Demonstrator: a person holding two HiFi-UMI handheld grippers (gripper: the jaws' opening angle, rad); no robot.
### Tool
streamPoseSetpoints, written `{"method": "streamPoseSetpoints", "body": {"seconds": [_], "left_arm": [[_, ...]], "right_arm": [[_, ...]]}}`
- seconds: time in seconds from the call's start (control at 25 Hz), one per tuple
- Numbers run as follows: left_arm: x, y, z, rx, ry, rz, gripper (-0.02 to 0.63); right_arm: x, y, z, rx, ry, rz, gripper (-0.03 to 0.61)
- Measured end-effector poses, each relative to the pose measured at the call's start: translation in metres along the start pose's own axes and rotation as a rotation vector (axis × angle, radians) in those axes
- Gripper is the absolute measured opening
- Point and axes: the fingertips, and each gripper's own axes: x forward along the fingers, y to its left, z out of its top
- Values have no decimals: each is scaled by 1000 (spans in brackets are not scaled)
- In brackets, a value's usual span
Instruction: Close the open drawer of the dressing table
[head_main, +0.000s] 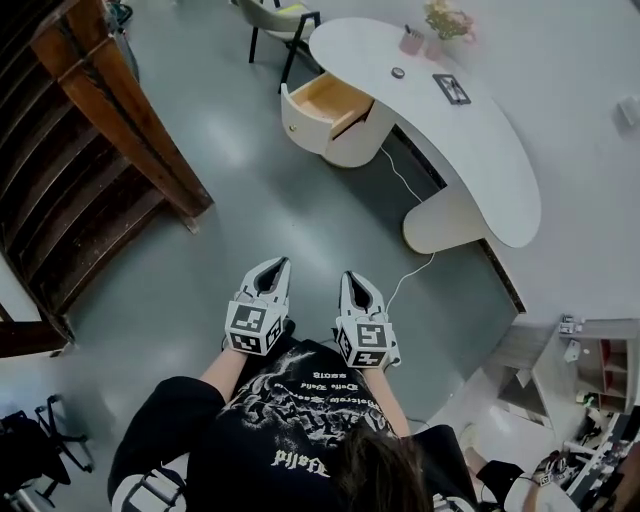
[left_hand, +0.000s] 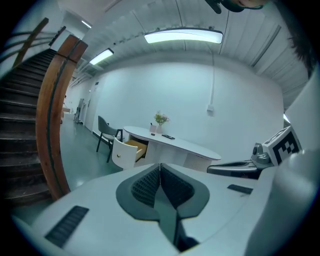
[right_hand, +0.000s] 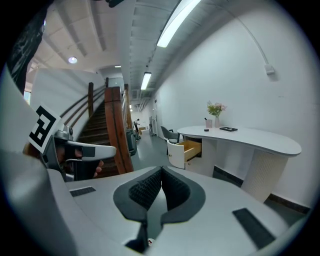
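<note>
The white curved dressing table (head_main: 470, 130) stands at the upper right of the head view. Its rounded drawer (head_main: 325, 105) is pulled out to the left and shows a pale wooden inside. Far short of it, over the grey floor, both grippers are held side by side and point toward it. My left gripper (head_main: 275, 268) is shut with nothing in it, and so is my right gripper (head_main: 352, 280). The left gripper view shows the drawer (left_hand: 131, 150) small and distant beyond the closed pads (left_hand: 150, 182). In the right gripper view the drawer (right_hand: 186, 150) is also far off.
A wooden staircase (head_main: 90, 170) fills the left side. A chair (head_main: 282, 20) stands behind the drawer. A vase of flowers (head_main: 447, 22), a cup (head_main: 411, 40) and a dark flat item (head_main: 451, 88) lie on the tabletop. A white cable (head_main: 405, 185) trails across the floor under the table.
</note>
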Motion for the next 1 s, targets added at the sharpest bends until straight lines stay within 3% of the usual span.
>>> {"method": "streamPoseSetpoints", "body": {"seconds": [0.32, 0.52, 0.8, 1.0], "left_arm": [[53, 50, 24, -2, 33, -89, 25], [78, 69, 40, -2, 41, -132, 25], [89, 89, 42, -22, 78, -141, 25], [91, 100, 51, -25, 50, -132, 25]], "right_arm": [[65, 13, 15, -25, 61, -25, 26], [93, 8, 29, 12, 54, -60, 26], [111, 12, 37, 46, 37, -62, 26], [117, 11, 42, 37, 30, -69, 26]]}}
